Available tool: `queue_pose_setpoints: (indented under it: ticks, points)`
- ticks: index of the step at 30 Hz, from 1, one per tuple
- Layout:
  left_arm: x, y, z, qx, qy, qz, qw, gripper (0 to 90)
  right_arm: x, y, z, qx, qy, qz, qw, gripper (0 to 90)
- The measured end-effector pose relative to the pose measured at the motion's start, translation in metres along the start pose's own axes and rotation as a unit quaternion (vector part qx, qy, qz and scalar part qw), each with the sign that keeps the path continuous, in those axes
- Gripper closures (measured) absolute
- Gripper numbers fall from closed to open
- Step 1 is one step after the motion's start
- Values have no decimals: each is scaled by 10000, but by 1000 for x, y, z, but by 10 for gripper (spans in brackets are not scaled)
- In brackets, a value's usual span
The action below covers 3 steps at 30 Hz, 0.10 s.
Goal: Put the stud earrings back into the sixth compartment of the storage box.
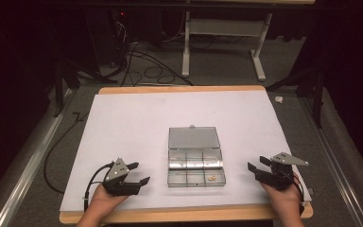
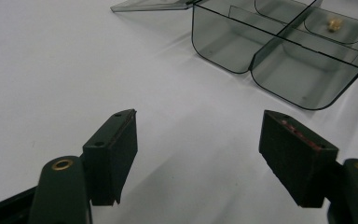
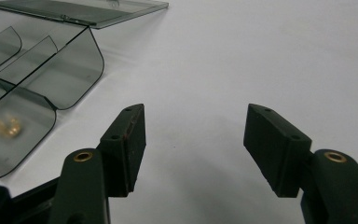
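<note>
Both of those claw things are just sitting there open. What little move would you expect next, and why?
Probably the right gripper edges toward the clear box. Its lid lies open, and the small brass pieces sit in the near right compartment, closest to that side. Both the right and the left gripper have their jaws open and hold nothing, resting on the white table apart from the box.

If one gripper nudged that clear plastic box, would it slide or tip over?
The compartment box would probably slide: it sits low and flat on the smooth white sheet. It looks light, thin-walled and nearly empty. Its open lid lies flat behind, so tipping seems unlikely, though the small brass pieces might rattle.
</note>
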State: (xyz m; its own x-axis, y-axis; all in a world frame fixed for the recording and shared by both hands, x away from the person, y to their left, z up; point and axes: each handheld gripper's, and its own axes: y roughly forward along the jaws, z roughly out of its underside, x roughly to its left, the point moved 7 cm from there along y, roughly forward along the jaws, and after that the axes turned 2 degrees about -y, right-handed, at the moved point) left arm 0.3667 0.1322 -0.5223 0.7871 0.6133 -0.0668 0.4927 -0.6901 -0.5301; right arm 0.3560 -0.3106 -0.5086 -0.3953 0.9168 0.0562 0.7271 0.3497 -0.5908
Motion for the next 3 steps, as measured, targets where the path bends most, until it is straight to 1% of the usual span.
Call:
queue_pose_setpoints:
  ticks: [2, 3]
  points:
    - [0, 0, 0, -30, 3, 15, 10000, 286, 0, 0, 0, 30, -18, 16, 10000, 410]
    - [0, 0, 0, -31, 13, 21, 10000, 286, 1, 1, 0, 44, 30, 9, 10000, 407]
